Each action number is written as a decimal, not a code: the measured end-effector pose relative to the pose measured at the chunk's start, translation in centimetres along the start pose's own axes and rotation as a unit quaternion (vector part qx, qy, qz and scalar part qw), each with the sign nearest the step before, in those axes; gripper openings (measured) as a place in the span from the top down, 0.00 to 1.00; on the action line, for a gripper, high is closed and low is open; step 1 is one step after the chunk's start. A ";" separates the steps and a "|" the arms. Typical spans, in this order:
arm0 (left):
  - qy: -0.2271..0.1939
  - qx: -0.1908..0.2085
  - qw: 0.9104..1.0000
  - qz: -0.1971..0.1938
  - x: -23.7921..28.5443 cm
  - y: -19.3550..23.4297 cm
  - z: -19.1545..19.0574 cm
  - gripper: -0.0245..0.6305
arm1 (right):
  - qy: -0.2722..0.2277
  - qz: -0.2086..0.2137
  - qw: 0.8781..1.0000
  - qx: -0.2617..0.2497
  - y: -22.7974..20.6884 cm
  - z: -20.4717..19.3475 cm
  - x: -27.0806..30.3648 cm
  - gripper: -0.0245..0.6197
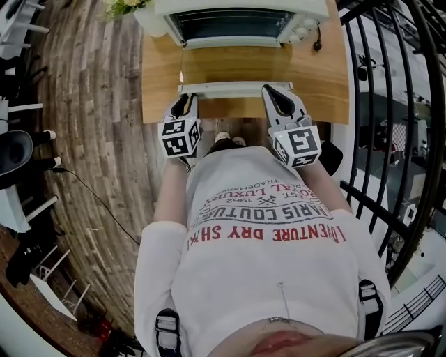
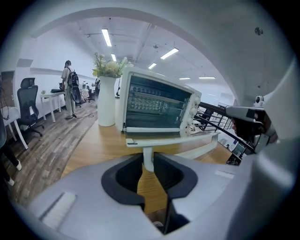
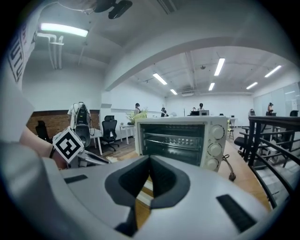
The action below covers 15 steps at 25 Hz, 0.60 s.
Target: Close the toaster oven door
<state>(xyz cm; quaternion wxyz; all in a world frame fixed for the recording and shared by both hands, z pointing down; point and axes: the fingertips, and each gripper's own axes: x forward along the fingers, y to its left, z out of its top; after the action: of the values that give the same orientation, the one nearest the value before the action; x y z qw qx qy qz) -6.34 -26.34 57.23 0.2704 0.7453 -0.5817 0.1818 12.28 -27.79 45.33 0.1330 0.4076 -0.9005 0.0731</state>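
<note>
The white toaster oven stands at the back of a wooden table. Its glass door hangs open and lies flat toward me. The door's white handle bar runs along the near edge. My left gripper sits at the handle's left end, its fingertips closed around the handle's white post. At the handle's right end, my right gripper has its tips together with nothing visible between them.
A white vase with flowers stands left of the oven. A black railing runs close along the table's right side. The oven's cable lies on the table to its right. Office chairs and a standing person are far off.
</note>
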 end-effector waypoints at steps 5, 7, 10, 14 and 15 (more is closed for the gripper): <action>-0.018 -0.002 1.000 -0.006 -0.4 -0.4 2.3 0.83 | -0.003 -0.008 1.000 0.001 -0.5 1.1 0.6 0.95; -0.022 -0.001 1.000 -0.008 -0.5 -0.4 3.2 0.83 | -0.006 -0.008 1.000 -0.001 -0.5 1.5 1.0 0.95; -0.024 0.005 0.999 -0.023 -0.8 -0.4 4.5 0.83 | -0.014 -0.008 1.000 0.001 -0.4 2.1 1.4 0.95; -0.044 0.007 0.998 -0.045 -1.1 -0.4 6.9 0.83 | -0.024 -0.010 1.000 -0.001 -0.5 3.1 2.0 0.95; -0.050 0.008 0.998 -0.044 -1.2 -0.4 7.6 0.83 | -0.026 -0.011 1.000 -0.001 -0.5 3.2 2.2 0.95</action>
<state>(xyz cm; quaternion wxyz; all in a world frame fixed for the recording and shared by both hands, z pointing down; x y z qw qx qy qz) -6.58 -30.02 50.51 0.2422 0.7808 -0.5594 0.1367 10.69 -30.44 42.90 0.1104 0.4192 -0.8992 0.0603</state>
